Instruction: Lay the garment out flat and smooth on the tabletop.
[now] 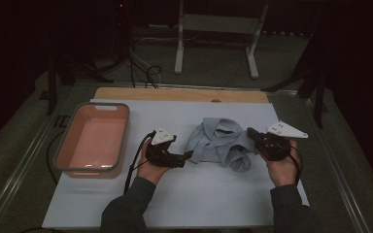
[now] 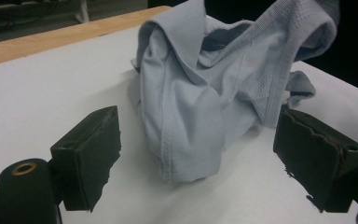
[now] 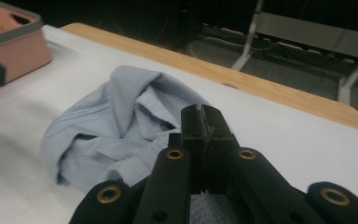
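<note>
- One pale blue garment (image 1: 220, 142) — knit, with a ribbed hem, likely a shirt — lies crumpled mid-table on the white sheet (image 1: 184, 199), right of the basin.
- Right gripper (image 1: 253, 134): jaws shut tight together. Blue ribbed cloth runs under them in the right gripper view (image 3: 126, 172), and the garment's right side lifts toward them in the high view, so it seems to have a pinch of fabric; the contact itself is hidden.
- Left gripper (image 1: 188, 156): jaws standing wide apart, holding nothing. In the left gripper view the pads (image 2: 91, 154) flank the near fold of the garment (image 2: 191, 140) without touching it.
- Step in hand, by my reading: take a second hold on the left side so the cloth can be spread or lifted.
- To do it well: slide the left jaws over one hem edge, not the whole bunched fold; close fully before pulling; keep the right hand's tension gentle.
- Count: one garment, two grippers, one pink basin (image 1: 64, 154) with grey rim at far left, apparently empty.
</note>
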Demonstrator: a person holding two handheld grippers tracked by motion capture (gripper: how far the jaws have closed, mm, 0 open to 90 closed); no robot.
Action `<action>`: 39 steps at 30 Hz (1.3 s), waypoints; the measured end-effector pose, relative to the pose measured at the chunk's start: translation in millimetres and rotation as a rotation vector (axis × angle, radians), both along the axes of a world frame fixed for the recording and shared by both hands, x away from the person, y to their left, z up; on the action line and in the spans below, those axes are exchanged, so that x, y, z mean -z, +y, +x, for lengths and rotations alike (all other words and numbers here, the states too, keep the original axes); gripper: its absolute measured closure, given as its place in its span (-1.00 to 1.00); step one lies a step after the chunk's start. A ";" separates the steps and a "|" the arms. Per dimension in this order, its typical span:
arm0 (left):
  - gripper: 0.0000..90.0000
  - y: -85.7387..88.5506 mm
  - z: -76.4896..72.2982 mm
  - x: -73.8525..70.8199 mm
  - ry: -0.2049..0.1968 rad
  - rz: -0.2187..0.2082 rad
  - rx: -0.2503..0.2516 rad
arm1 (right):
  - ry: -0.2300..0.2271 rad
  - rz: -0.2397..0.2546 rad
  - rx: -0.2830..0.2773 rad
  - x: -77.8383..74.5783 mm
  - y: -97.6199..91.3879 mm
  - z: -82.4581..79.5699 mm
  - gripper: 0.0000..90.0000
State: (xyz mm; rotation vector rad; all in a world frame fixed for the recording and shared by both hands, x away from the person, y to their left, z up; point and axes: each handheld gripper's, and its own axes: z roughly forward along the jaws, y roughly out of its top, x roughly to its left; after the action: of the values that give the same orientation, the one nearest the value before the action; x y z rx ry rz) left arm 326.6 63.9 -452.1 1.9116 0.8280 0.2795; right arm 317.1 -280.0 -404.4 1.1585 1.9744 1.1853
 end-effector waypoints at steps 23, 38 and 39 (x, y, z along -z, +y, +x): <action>-0.36 -41.8 11.2 14.3 0.002 0.084 0.030 | 0.123 0.004 -0.054 20.2 1.4 -1.0 0.00; -0.22 -64.2 19.6 25.5 0.004 0.159 0.062 | 0.221 -0.088 -0.072 40.2 7.0 -3.0 0.14; -0.24 -64.6 20.7 26.7 0.006 0.159 0.064 | 0.223 -0.096 -0.068 40.7 6.8 -2.9 0.25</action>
State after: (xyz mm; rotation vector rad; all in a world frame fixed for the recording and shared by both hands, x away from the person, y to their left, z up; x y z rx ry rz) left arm 347.3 -0.8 -478.8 2.0841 0.7666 0.3088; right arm 314.2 -273.2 -445.1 1.2273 2.2272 1.0190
